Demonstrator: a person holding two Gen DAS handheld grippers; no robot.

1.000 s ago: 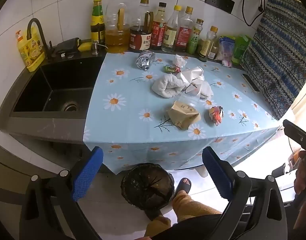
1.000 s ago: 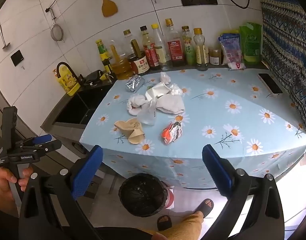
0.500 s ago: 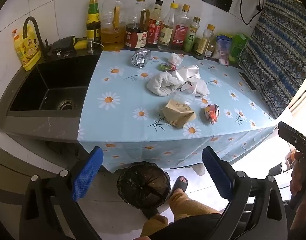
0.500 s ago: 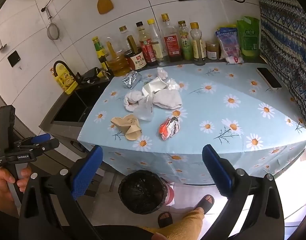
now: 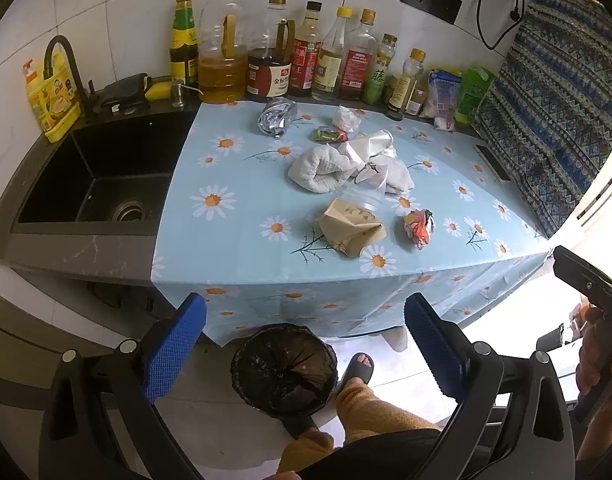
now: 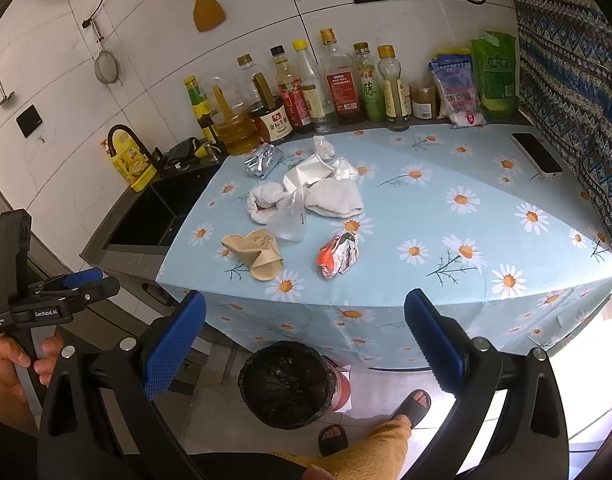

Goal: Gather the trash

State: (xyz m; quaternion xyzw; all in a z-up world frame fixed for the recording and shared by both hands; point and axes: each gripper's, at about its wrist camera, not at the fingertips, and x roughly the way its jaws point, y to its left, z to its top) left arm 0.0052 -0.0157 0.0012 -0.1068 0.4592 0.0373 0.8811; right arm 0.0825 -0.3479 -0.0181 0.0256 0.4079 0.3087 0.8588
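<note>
Crowding the worktop behind the crumpled trash: bottles; bin below its front edge; both tongs wide open, empty.

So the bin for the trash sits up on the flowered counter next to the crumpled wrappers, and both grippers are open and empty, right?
Not quite. The bin stands on the floor below the counter's front edge, as the right wrist view shows. The rest holds: the left gripper and right gripper are open and empty.

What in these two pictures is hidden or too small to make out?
- Bin contents: both views, lost in the black liner.
- Bottle labels: both views, print too small.
- Clear cup: left view, partly behind the brown bag.
- Right tongs: left view, cut off by the edge.
</note>
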